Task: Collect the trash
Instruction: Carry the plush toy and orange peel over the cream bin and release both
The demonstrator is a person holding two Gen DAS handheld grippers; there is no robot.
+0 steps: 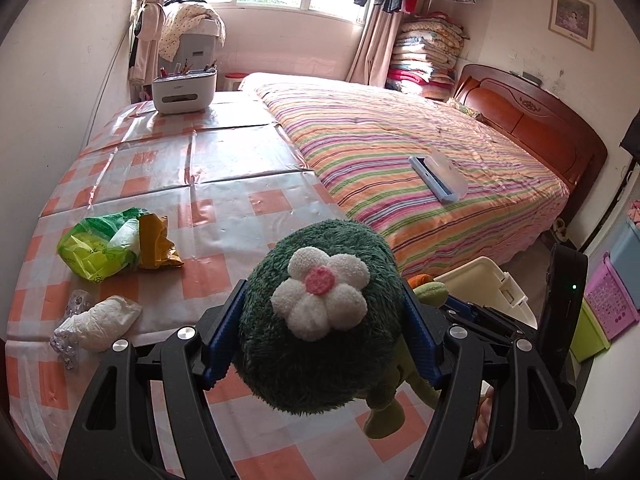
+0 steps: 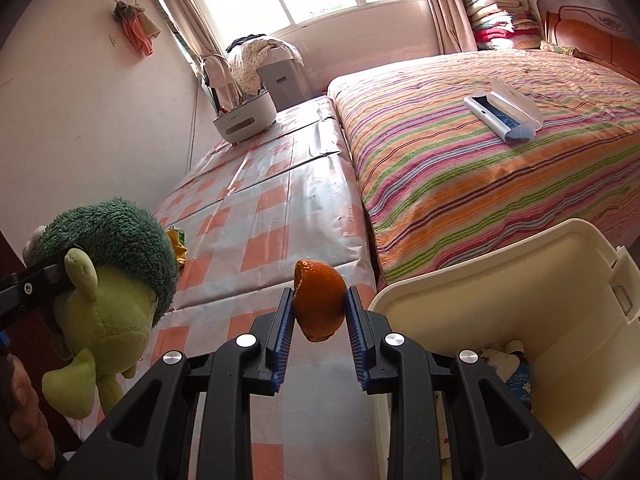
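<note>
Left wrist view, left to right: a crumpled green plastic bag (image 1: 100,246) with a yellow wrapper (image 1: 160,246) touching its right side lies on the checked counter (image 1: 224,184); nearer the camera lie a wad of white paper (image 1: 105,322) and a strip of clear blister packaging (image 1: 66,340) just beside it. The left hand-held gripper (image 1: 320,312) is about half open, its 2 blue pads pressed against the sides of a plush toy (image 1: 320,320) with a green fuzzy head and a white flower. To the right stands the cream bin (image 1: 486,276), beyond the counter's edge, and behind it the bed (image 1: 400,152) with a striped cover carrying a blue and white box (image 1: 440,178)

Right wrist view, left to right: the plush toy (image 2: 104,280) hangs at the left edge, clamped at the head by the other tool, with part of a person's hand (image 2: 24,412) below it. At centre the right hand-held gripper (image 2: 320,312) is nearly closed on an orange peel (image 2: 320,304), held above the counter's edge (image 2: 260,240). Just right of it the cream bin (image 2: 500,280) stands open, with white and blue scraps (image 2: 508,368) at its bottom. The peel is beside the bin's rim, not inside it
</note>
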